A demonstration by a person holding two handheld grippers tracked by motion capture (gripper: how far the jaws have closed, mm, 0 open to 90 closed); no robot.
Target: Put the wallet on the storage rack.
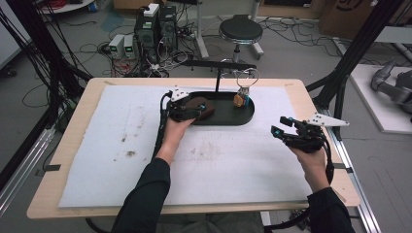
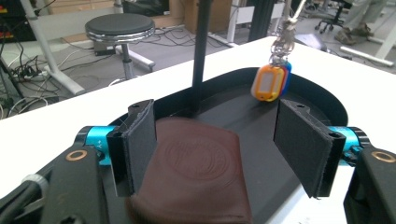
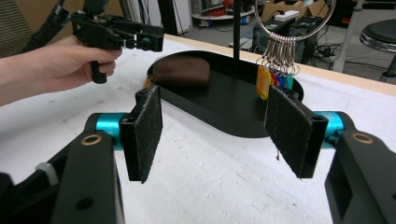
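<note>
Both tongs gaped: my left tongs straddled the brown leather pouch in the black oval tray; my right tongs hovered apart.

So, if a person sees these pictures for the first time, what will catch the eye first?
Probably the black oval tray at the far middle of the white mat, with a brown leather pouch lying in its left end. Next, the bunch of coloured plastic key tags hanging from a metal ring over the tray's right end. The left gripper stands open around the pouch; the right gripper waits open over the mat.
</note>
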